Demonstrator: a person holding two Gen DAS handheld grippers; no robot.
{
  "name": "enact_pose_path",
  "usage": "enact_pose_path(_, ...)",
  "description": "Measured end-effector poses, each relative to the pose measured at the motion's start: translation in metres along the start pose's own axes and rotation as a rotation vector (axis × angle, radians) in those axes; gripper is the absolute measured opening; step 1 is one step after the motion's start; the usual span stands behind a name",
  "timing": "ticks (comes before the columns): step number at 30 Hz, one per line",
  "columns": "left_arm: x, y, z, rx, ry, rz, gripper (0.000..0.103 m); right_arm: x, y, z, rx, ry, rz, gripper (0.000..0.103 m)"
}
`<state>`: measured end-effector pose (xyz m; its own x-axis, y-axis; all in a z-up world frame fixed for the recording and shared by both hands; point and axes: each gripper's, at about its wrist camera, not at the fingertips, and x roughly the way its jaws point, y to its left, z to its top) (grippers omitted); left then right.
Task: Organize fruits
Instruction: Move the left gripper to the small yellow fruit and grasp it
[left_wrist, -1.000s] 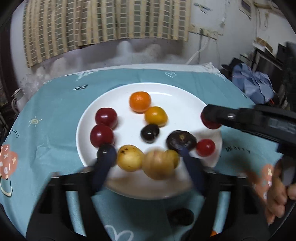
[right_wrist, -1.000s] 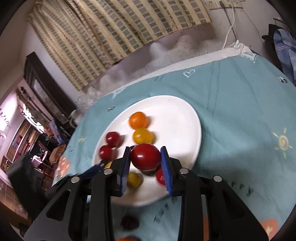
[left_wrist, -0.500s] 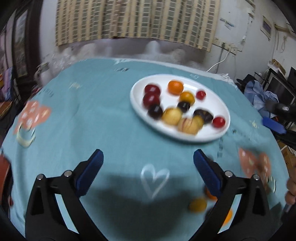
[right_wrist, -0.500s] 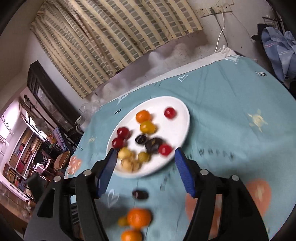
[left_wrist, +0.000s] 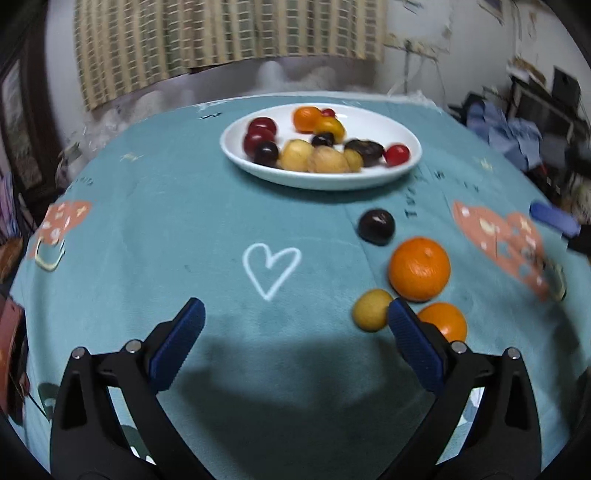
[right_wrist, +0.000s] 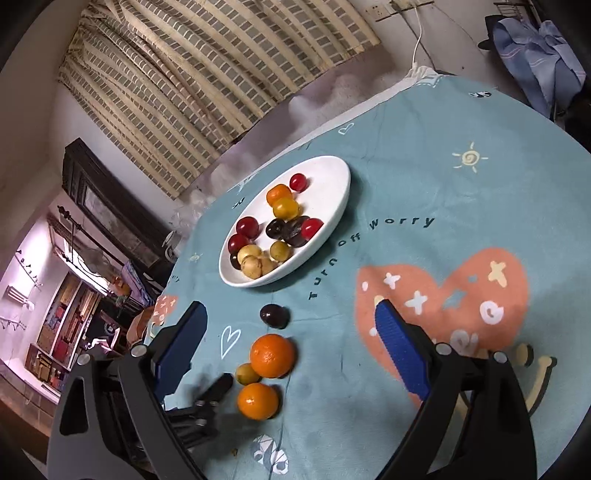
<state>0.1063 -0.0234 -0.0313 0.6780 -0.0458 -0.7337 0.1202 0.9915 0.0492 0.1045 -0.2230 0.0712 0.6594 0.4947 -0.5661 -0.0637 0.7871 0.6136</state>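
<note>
Both claws (left_wrist: 295, 317) (right_wrist: 288, 325) empty, right just opening; round fruits, no long axis.

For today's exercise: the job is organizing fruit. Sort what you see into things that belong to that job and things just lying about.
Belongs to the job:
- white plate of mixed fruit
- dark plum on the cloth
- large orange
- small orange
- yellow fruit

Just lying about:
- blue clothes
- wall socket and cable
- checked curtain
</note>
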Motion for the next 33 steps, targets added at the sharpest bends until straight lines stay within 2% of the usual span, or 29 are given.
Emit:
enact_pose_path(4, 0.005, -0.005, 0.002, 0.036, -0.010, 0.014, 0.101, -0.001, 0.005, -0.004, -0.025, 0.001, -0.008, 0.093)
enact_pose_path(6, 0.008, 0.000, 0.004, 0.025, -0.002, -0.003, 0.101, -0.002, 0.006, -0.004, -0.031, 0.001, -0.009, 0.093)
enact_pose_path(7, 0.007, 0.008, 0.006, 0.012, -0.005, 0.019, 0.101, -0.002, 0.006, -0.004, -0.032, 0.000, -0.012, 0.093)
enact_pose_path(10, 0.000, 0.037, 0.007, -0.053, -0.029, 0.192, 0.101, -0.004, 0.003, -0.004, -0.019, -0.010, -0.016, 0.093)
enact_pose_path(11, -0.002, 0.049, 0.006, -0.092, -0.024, 0.184, 0.101, -0.005, 0.003, -0.004, -0.014, -0.010, -0.013, 0.093)
enact_pose_path(13, -0.009, 0.074, 0.003, -0.211, -0.035, 0.075, 0.101, -0.005, 0.003, -0.004, -0.014, -0.012, -0.009, 0.093)
enact_pose_path(15, -0.017, 0.083, 0.001, -0.266, -0.068, 0.006, 0.101, -0.005, 0.005, -0.003, -0.026, -0.013, -0.012, 0.093)
enact_pose_path(18, -0.015, 0.070, 0.001, -0.214, -0.068, -0.002, 0.101, -0.003, 0.007, -0.004, -0.036, -0.008, -0.016, 0.093)
enact_pose_path(20, -0.002, 0.054, 0.001, -0.136, -0.021, 0.035, 0.101, -0.002, 0.007, -0.005, -0.040, -0.004, -0.018, 0.093)
enact_pose_path(23, 0.010, 0.042, 0.000, -0.073, 0.026, 0.067, 0.101, 0.000, 0.008, -0.005, -0.043, 0.003, -0.021, 0.093)
enact_pose_path(30, 0.008, 0.041, -0.008, -0.071, 0.025, 0.001, 0.099, 0.001, 0.006, -0.006, -0.036, 0.010, -0.027, 0.093)
enact_pose_path(33, 0.007, 0.041, -0.007, -0.080, 0.015, -0.030, 0.090, 0.002, 0.008, -0.007, -0.046, 0.015, -0.031, 0.093)
